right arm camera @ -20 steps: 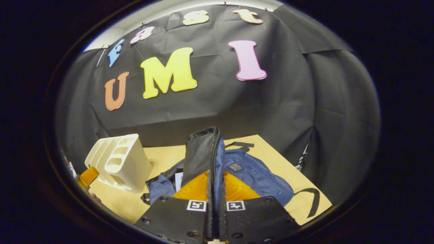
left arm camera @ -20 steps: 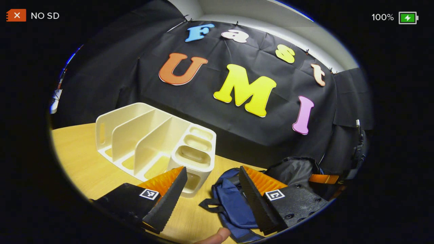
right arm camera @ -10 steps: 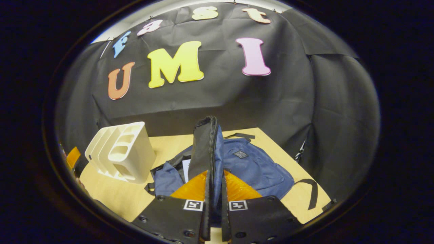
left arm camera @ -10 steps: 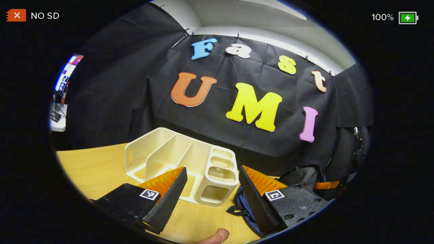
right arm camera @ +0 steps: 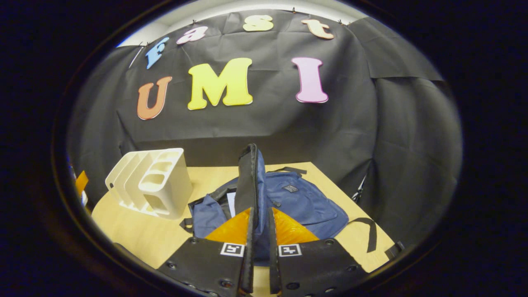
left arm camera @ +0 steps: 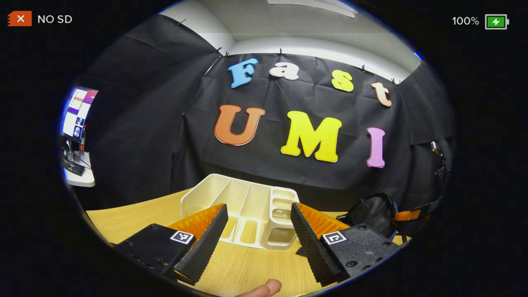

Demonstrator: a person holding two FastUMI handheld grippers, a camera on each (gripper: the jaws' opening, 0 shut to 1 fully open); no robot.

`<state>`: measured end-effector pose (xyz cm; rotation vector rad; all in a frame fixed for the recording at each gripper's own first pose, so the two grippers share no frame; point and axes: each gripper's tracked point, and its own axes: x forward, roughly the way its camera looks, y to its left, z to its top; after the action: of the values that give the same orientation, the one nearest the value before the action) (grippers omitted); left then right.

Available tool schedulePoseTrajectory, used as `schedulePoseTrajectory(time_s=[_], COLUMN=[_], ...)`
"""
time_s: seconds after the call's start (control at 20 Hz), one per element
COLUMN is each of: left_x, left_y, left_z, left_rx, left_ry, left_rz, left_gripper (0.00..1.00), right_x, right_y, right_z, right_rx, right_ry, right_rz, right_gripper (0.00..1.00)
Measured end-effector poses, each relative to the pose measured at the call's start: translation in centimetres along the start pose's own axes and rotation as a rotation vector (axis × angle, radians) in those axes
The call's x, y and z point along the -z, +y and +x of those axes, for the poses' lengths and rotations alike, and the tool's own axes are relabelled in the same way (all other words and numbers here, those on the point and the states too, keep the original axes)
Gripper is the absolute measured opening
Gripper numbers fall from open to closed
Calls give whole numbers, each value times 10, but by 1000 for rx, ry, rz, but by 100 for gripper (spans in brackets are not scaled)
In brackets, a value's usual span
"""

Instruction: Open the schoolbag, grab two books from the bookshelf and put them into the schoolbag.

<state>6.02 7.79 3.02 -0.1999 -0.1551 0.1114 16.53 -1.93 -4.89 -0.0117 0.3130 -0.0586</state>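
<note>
A monitor (left arm camera: 77, 113) glows at far left beside black cloth walls; on the wooden counter (left arm camera: 123, 212) the white bookshelf (left arm camera: 243, 206) stands empty before the wide-open left gripper (left arm camera: 258, 231); the blue schoolbag (right arm camera: 305, 202) lies rightward, its flap (right arm camera: 249, 181) pinched upright by the right gripper (right arm camera: 260, 243)

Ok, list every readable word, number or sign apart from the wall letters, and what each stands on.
"NO SD": camera overlay, top left of the left gripper view.
"100%": same overlay, top right, by a battery icon.
Patch on the schoolbag: too small to read.
Square markers on the left gripper and right gripper: patterns, no words.
Monitor: too blurred to read.
</note>
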Motion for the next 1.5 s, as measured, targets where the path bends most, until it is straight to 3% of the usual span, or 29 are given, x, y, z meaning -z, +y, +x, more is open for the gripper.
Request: schedulePoseTrajectory(time_s=[0.2,0.25,0.35,0.45,0.55,0.6,0.8,0.95,1.1,1.4,1.5], left_x=[4,5,8,10,9,9,4,11,15,12,13], left_y=[13,15,14,9,-4,-10,-18,-20,-7,4,10], left_z=[-15,-18,-27,-39,-46,-52,-59,-63,-58,-53,-52], left_rx=[-50,-63,-66,-46,2,31,68,88,50,28,14], left_ry=[34,41,59,70,75,75,77,108,122,108,110], left_rz=[50,65,98,123,130,133,179,183,180,160,157], left_gripper=[97,97,97,97,97,97,97,97,97,100,97], right_x=[1,3,2,3,5,5,-4,-3,4,13,15], right_y=[-1,-3,0,-2,0,-1,-3,6,4,7,8], right_z=[-22,-29,-44,-57,-72,-79,-104,-113,-115,-107,-105], right_rx=[-4,-3,-23,-30,-47,-51,-42,-55,-30,-17,-14], right_ry=[-24,-31,-56,-91,-136,-161,-273,-305,-320,-307,-299], right_rz=[5,10,30,40,41,36,-7,-21,-58,-40,-46], right_gripper=[17,12,12,29,36,48,75,87,97,99,94])
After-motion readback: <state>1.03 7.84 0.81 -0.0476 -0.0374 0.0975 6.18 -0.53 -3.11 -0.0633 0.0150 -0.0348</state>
